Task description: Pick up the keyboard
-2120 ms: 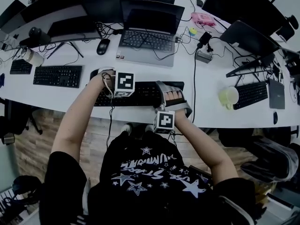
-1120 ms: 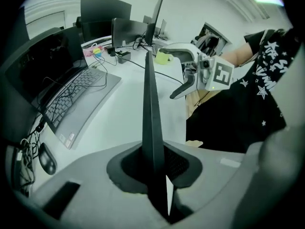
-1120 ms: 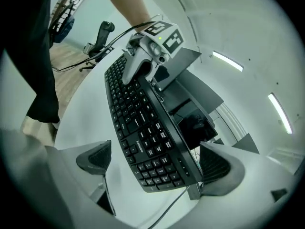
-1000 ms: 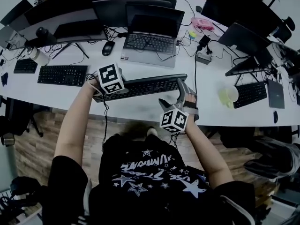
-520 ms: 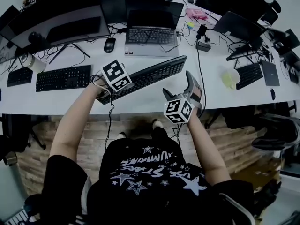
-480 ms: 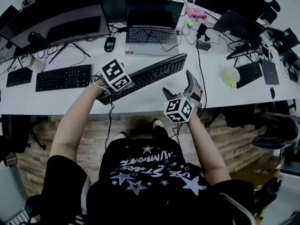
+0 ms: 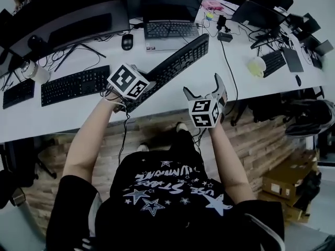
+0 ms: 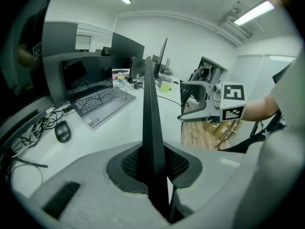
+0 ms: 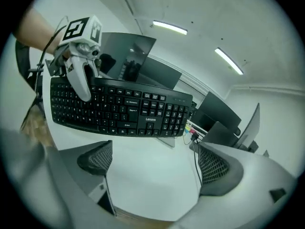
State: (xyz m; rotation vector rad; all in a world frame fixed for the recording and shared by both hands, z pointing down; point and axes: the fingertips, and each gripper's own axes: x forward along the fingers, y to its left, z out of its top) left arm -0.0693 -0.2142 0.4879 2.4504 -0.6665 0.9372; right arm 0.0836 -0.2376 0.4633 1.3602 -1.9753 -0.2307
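while left gripper [image 7: 136,90] jaws pinch the keyboard [image 9: 124,111] marked lenovo, right gripper [image 7: 205,88] jaws gape empty

"Lenovo" on the black keyboard [image 9: 125,109], print on the shirt [image 7: 168,191] not legible
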